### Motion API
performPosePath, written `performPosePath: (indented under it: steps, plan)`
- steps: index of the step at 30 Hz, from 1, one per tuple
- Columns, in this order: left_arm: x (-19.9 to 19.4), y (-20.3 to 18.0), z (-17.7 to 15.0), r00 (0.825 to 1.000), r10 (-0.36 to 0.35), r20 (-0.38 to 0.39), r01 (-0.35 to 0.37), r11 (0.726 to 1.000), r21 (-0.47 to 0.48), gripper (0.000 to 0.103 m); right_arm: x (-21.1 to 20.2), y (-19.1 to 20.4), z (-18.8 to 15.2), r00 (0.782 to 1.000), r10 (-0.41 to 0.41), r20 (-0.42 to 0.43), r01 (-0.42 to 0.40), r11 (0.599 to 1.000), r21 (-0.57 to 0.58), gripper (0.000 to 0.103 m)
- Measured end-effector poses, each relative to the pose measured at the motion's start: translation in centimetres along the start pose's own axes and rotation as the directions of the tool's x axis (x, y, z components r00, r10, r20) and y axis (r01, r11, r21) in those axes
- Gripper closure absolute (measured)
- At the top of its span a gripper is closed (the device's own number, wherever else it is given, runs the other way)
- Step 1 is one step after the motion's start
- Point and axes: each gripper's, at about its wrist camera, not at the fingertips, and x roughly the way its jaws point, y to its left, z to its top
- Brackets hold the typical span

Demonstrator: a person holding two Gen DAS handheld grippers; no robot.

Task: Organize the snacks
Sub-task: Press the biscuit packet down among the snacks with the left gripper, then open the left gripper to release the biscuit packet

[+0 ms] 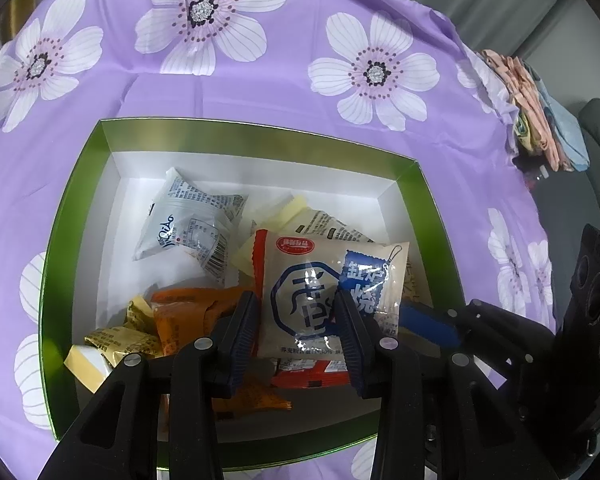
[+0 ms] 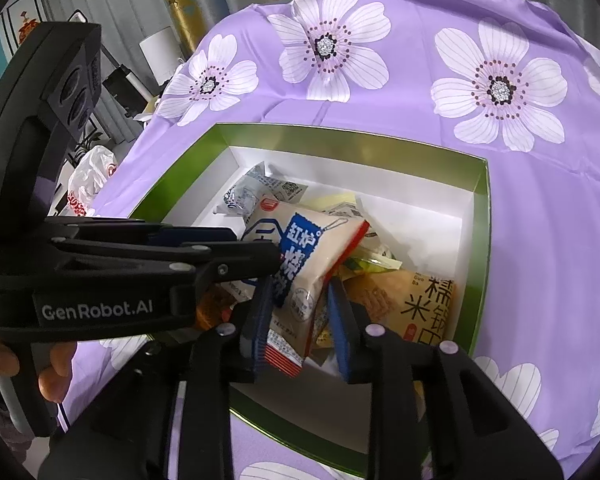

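A green box with a white inside (image 1: 260, 136) (image 2: 482, 216) holds several snack packets on the purple flowered cloth. A beige packet with blue print and red ends (image 1: 324, 296) (image 2: 300, 252) is tilted up over the box. My left gripper (image 1: 298, 332) (image 2: 256, 248) has its jaws apart around the packet's lower part; whether it grips is unclear. My right gripper (image 2: 300, 328) has its jaws apart around the packet's red end; contact is unclear. A white packet (image 1: 188, 228), orange packets (image 1: 192, 312) and a rice-cracker packet (image 2: 416, 304) lie inside.
Purple flowered cloth (image 1: 284, 92) (image 2: 540, 240) covers the table all around the box. Folded cloths (image 1: 540, 112) lie at the table's right edge. A plastic bag (image 2: 90, 184) and furniture stand beyond the left edge. A hand (image 2: 56, 372) holds the left gripper's handle.
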Motion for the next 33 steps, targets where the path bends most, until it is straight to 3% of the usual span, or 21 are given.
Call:
performPosePath:
  steps: [14, 22, 27, 33]
  plan:
    - [0.11, -0.01, 0.06, 1.0, 0.013, -0.01, -0.013, 1.0, 0.002, 0.063, 0.09, -0.19, -0.02, 1.0, -0.014, -0.006, 0.014, 1.0, 0.012, 0.062]
    - [0.17, -0.12, 0.13, 1.0, 0.026, -0.009, -0.026, 1.0, 0.006, 0.059, 0.14, -0.2, -0.05, 1.0, -0.019, -0.01, 0.019, 1.0, 0.014, 0.061]
    - [0.22, 0.12, 0.22, 0.999, 0.044, -0.007, -0.044, 0.999, 0.002, 0.05, 0.19, -0.49, 0.01, 1.0, -0.024, -0.012, 0.025, 1.0, 0.017, 0.056]
    - [0.14, 0.09, 0.24, 0.998, 0.058, -0.005, -0.058, 0.998, 0.009, 0.048, 0.22, -0.54, -0.04, 0.999, -0.036, -0.013, 0.036, 0.999, 0.018, 0.052]
